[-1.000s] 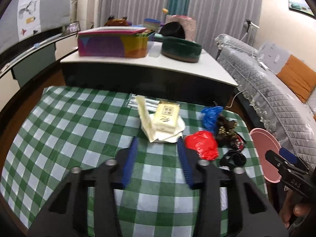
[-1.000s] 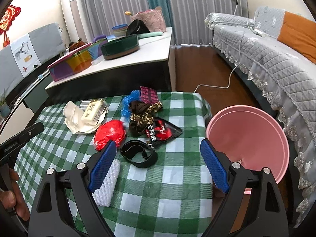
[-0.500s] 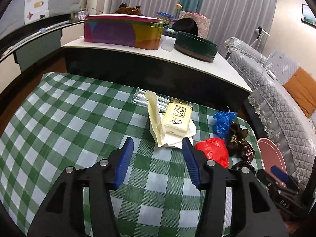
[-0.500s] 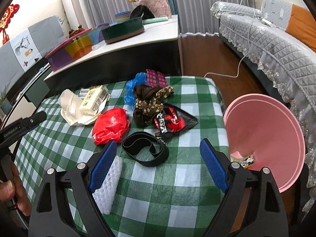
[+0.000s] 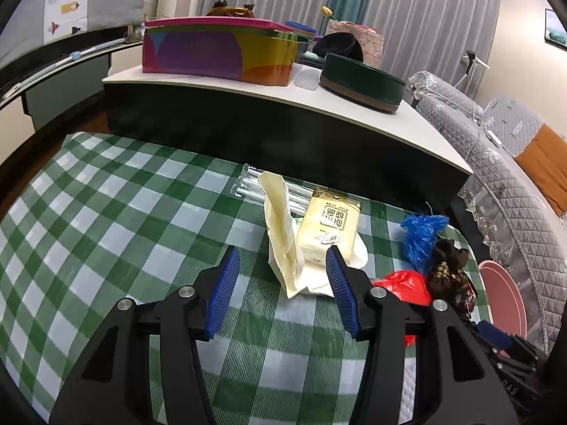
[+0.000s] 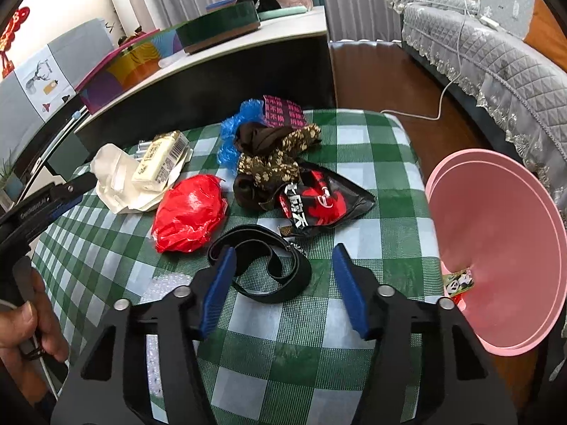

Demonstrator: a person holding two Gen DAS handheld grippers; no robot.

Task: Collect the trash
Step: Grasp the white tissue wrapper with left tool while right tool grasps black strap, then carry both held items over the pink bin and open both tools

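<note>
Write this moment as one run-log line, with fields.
left gripper: open, near tissue pack | right gripper: closing, over black band, no grip | pink bin: beside table

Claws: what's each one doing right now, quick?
Left claw: open, holding nothing.
Right claw: closing, black strap between its pads, nothing gripped.

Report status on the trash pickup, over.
Left gripper open, empty, at white wrapper. Right gripper closing around black band, not gripped. Pink bin unobstructed.
</note>
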